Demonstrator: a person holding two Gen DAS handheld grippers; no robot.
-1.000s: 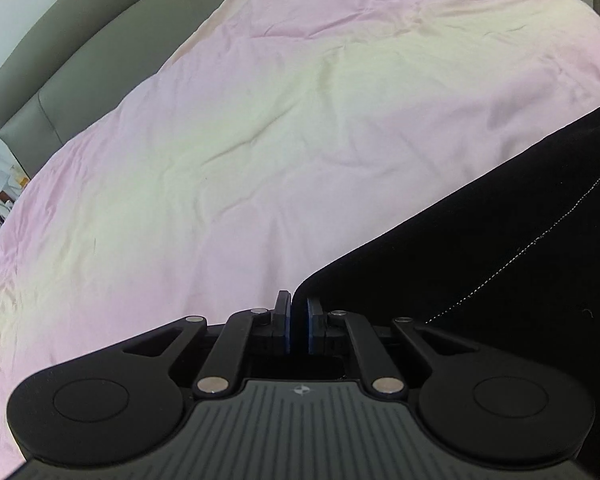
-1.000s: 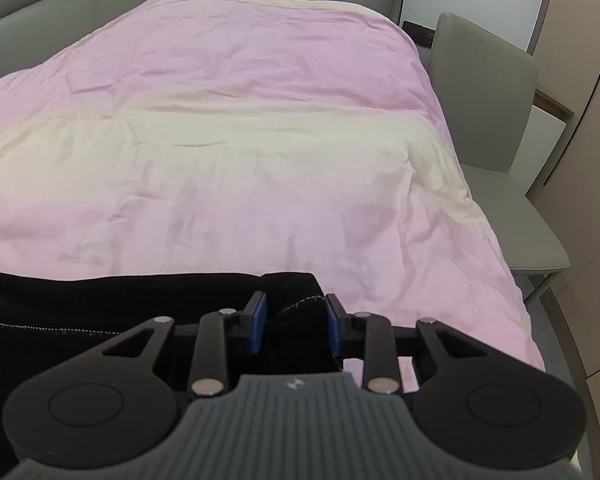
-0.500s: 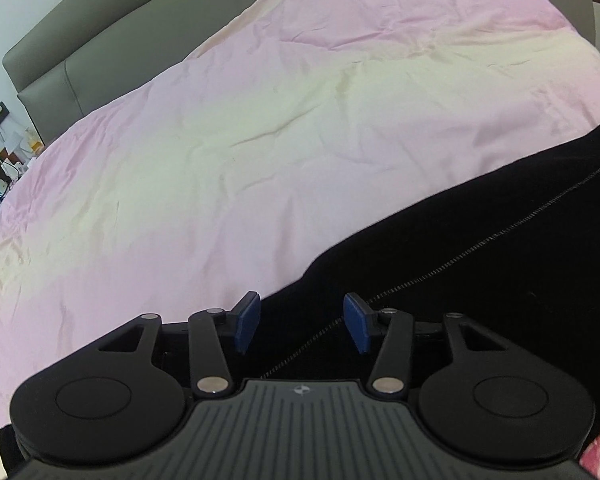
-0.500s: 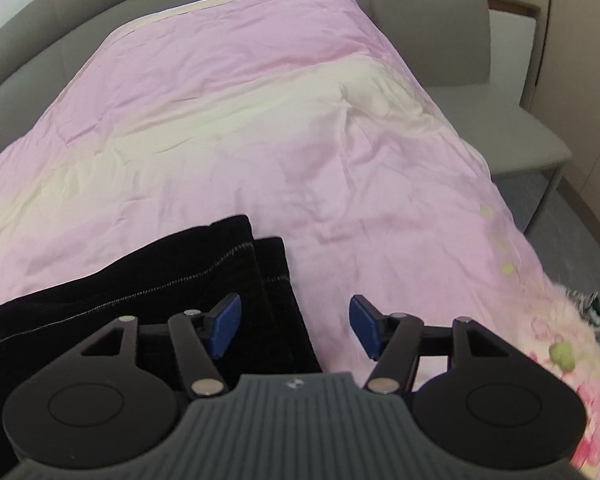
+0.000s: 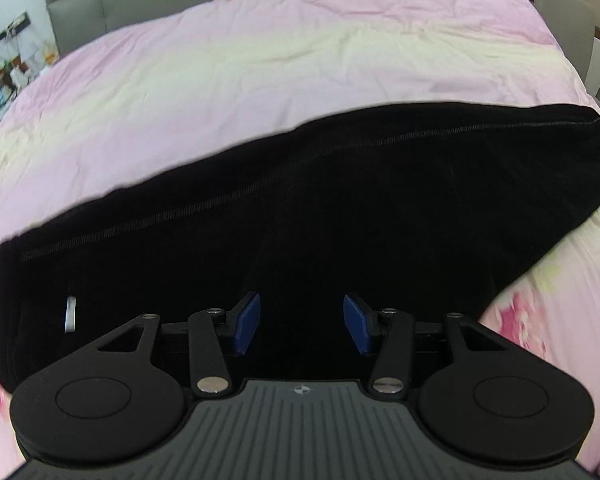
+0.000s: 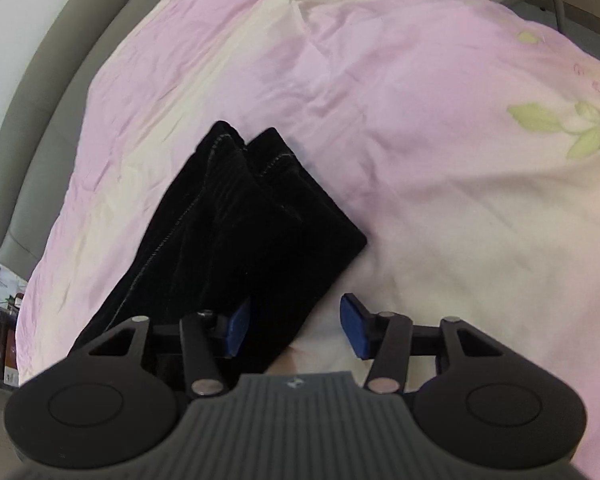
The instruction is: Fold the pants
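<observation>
Black corduroy-like pants [image 5: 340, 208] on pink bedcover [image 5: 260, 60]: soft, limp, light. Best pinched at cuffs. Left gripper [image 5: 301, 323] wide, empty; right gripper [image 6: 296, 325] closing, grips nothing.

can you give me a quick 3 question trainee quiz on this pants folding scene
1. True or false: the left tongs are clamped on the black pants.
2. Multiple choice: what do the pants lie on? A) a wooden floor B) a pink and cream duvet C) a grey chair
3. Short answer: in the right wrist view, which part of the pants lies farthest from the right tongs?

Key:
1. False. The blue pads stand apart with no cloth pinched between them.
2. B
3. The two leg cuffs, lying side by side, one slightly overlapping the other. The right tongs are closing, with only the edge of the pants near one pad.
</observation>
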